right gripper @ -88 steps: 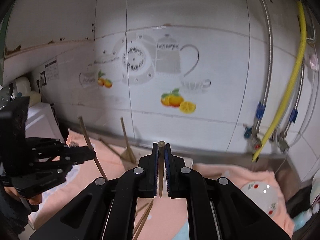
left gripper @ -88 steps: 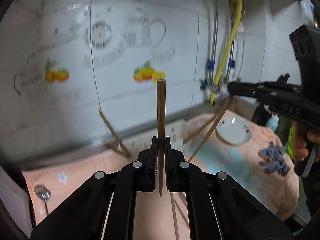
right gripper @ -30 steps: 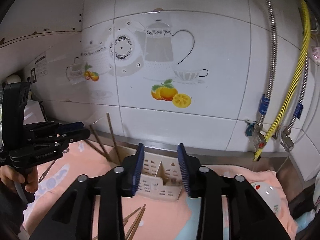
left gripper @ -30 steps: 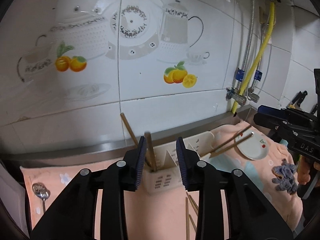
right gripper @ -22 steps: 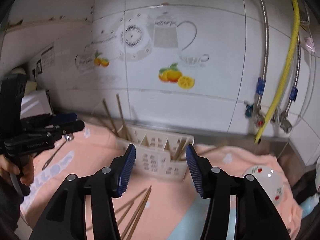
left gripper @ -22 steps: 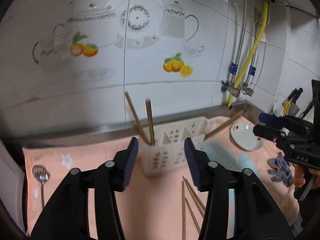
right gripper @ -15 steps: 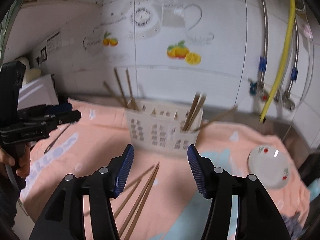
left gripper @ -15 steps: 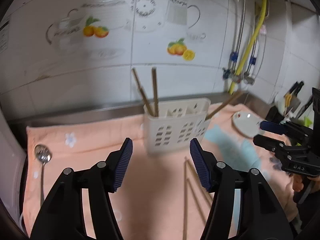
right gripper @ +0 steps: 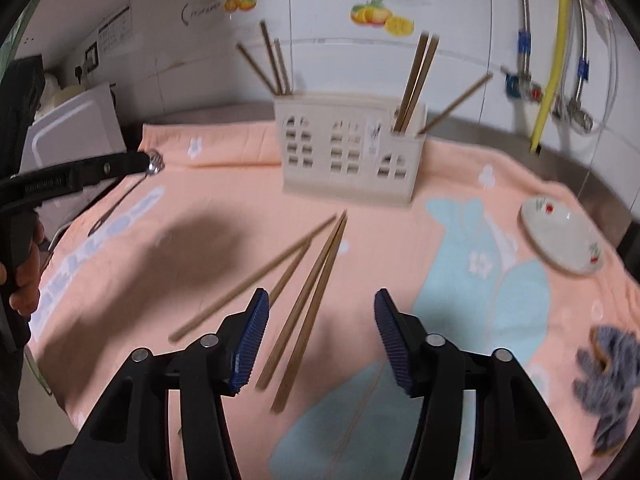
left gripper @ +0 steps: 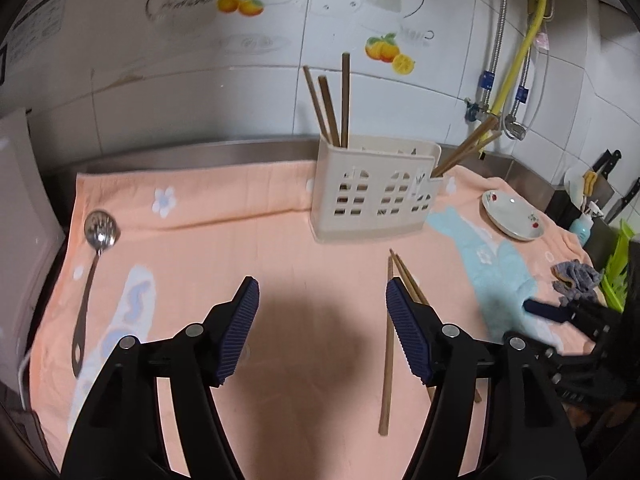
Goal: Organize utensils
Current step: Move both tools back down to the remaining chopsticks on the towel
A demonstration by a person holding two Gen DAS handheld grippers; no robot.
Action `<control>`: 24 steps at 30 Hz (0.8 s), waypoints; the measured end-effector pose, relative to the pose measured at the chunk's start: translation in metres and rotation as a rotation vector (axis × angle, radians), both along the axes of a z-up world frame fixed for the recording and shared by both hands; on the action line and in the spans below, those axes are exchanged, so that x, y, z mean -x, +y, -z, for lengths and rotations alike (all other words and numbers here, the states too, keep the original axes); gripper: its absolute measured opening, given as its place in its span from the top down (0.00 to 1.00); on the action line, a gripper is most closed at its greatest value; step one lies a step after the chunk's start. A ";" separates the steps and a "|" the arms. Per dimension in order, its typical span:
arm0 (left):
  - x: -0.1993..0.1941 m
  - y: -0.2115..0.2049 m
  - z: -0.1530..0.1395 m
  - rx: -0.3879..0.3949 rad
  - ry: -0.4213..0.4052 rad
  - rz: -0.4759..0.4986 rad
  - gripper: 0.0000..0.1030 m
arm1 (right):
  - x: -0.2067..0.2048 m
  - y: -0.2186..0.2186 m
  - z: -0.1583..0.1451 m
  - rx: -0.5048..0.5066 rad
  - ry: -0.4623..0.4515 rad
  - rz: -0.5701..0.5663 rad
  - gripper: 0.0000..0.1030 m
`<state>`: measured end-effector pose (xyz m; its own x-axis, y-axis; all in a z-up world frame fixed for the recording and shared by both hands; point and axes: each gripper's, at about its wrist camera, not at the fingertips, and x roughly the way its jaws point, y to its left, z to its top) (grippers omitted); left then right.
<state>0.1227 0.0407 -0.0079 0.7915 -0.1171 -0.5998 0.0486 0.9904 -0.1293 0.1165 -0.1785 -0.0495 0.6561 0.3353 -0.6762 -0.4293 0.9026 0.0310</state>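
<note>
A cream utensil holder (left gripper: pixel 372 192) (right gripper: pixel 348 156) stands at the back of the peach towel. Chopsticks stand in its left end (left gripper: pixel 332 108) and lean out of its right end (left gripper: pixel 464 148). Several loose chopsticks (right gripper: pixel 304 296) lie on the towel in front of it; they also show in the left wrist view (left gripper: pixel 388 344). A metal slotted spoon (left gripper: pixel 92 264) lies at the left. My left gripper (left gripper: pixel 320 328) is open and empty above the towel, left of the loose chopsticks. My right gripper (right gripper: pixel 318 332) is open and empty, its jaws either side of the loose chopsticks.
A white dish (left gripper: pixel 512 220) (right gripper: pixel 560 244) sits at the right. A grey cloth (right gripper: pixel 612 372) lies at the right edge. Pipes and a yellow hose (left gripper: pixel 516 52) run down the tiled wall. Knives (left gripper: pixel 604 168) stand far right. A white appliance (right gripper: pixel 72 132) stands at the left.
Both grippers let go of their chopsticks into the holder, opened, pulled back and tilted down toward the towel. The holder now sits farther away in both views.
</note>
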 end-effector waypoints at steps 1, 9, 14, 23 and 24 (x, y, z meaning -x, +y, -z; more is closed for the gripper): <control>0.003 0.001 0.003 0.005 0.008 -0.001 0.36 | 0.003 0.001 0.006 0.003 0.010 0.002 0.56; 0.020 -0.001 0.019 0.012 0.035 -0.004 0.35 | 0.012 0.007 0.041 -0.030 0.103 0.014 0.78; 0.026 -0.001 0.025 0.019 0.047 -0.007 0.35 | 0.009 0.011 0.048 -0.038 0.125 0.023 0.82; 0.033 -0.003 0.038 0.043 0.076 -0.005 0.31 | 0.004 0.014 0.052 -0.034 0.142 0.029 0.84; 0.034 -0.004 0.040 0.043 0.082 -0.003 0.31 | 0.003 0.015 0.053 -0.033 0.146 0.030 0.85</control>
